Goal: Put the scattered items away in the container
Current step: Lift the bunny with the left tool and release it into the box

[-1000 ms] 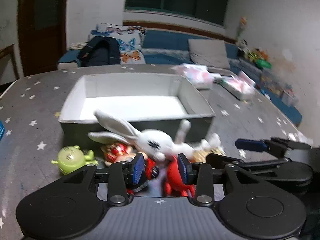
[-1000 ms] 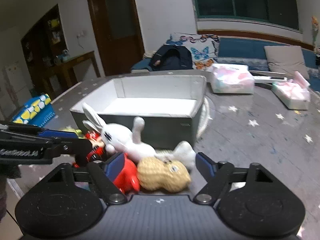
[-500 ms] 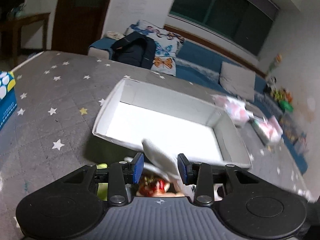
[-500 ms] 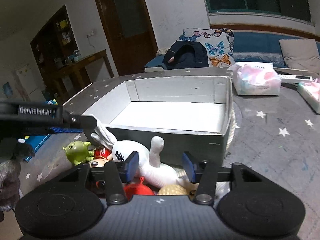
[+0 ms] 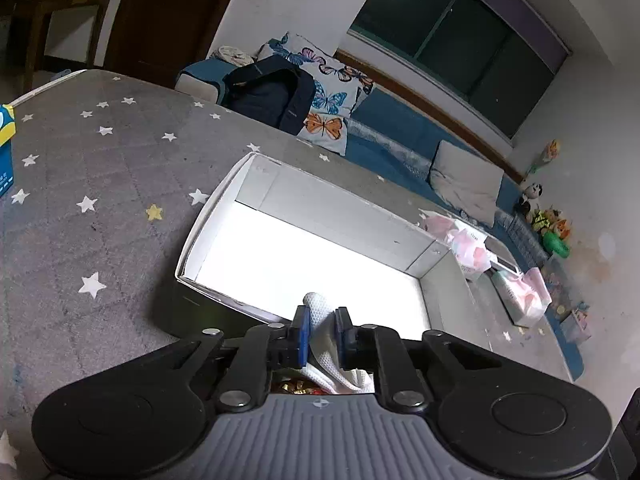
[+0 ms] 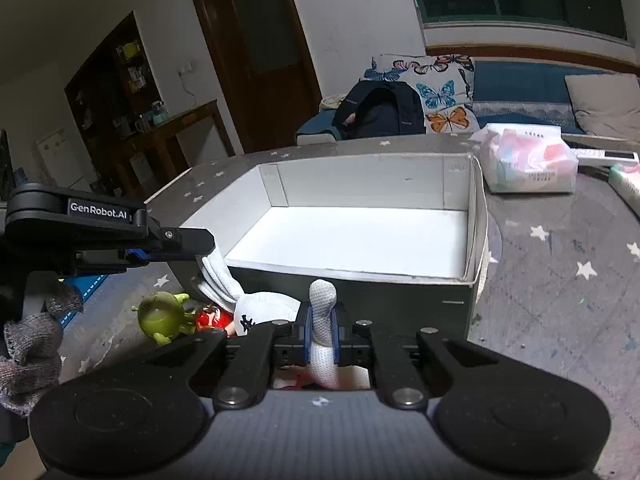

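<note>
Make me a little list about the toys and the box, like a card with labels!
Box: grey outside, white inside, nothing in it yet
White bunny toy: lying on the starry table in front of the box
Left claw: just closed, pinching one bunny ear
Right claw: just closed, pinching a white bunny limb
Green toy: on the table, left of the bunny
Red toy: between the green toy and the bunny
Tissue pack: behind the box, to the right
</note>
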`<state>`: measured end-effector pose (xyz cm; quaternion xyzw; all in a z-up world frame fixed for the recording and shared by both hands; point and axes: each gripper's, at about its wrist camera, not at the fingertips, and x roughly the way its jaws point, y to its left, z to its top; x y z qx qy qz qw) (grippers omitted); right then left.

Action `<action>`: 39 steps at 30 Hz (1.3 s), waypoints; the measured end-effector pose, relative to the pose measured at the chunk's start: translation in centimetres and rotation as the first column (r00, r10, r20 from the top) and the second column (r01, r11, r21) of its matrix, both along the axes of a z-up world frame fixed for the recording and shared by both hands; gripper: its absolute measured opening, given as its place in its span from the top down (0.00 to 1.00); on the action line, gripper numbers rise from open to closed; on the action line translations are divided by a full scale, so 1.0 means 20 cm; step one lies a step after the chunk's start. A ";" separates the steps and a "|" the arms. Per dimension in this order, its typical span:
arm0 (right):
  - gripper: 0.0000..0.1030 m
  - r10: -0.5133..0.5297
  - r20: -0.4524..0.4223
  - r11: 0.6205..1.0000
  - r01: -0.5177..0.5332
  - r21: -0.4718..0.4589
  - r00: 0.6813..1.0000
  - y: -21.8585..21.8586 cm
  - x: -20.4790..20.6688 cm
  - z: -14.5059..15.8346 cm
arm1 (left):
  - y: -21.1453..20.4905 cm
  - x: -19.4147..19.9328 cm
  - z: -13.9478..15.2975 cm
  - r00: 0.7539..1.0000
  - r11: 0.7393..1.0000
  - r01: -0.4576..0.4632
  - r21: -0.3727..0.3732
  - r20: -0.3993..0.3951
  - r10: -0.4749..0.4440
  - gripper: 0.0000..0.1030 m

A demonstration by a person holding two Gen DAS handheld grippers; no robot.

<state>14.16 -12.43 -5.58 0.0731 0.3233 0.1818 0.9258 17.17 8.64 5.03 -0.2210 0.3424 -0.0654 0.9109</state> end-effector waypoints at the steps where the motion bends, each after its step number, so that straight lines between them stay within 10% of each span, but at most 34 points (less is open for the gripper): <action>1: 0.92 0.000 0.007 1.000 0.000 -0.004 1.000 0.00 -0.01 0.01 | 0.00 -0.01 0.01 1.000 1.000 0.002 0.001 0.007 -0.002 0.88; 19: 0.92 0.065 0.190 0.996 -0.051 -0.075 0.980 0.05 0.25 0.44 | 0.04 0.14 0.34 0.985 1.000 -0.029 0.005 0.170 0.027 0.90; 33: 0.89 0.087 0.033 0.984 -0.080 -0.161 0.996 0.19 0.75 0.20 | 0.02 0.51 0.14 0.997 0.990 -0.045 0.137 0.063 0.036 0.86; 39: 0.72 0.070 0.044 0.985 -0.062 -0.159 0.997 0.16 0.72 0.19 | 0.00 0.49 0.10 0.998 0.986 -0.035 0.166 0.054 0.026 0.83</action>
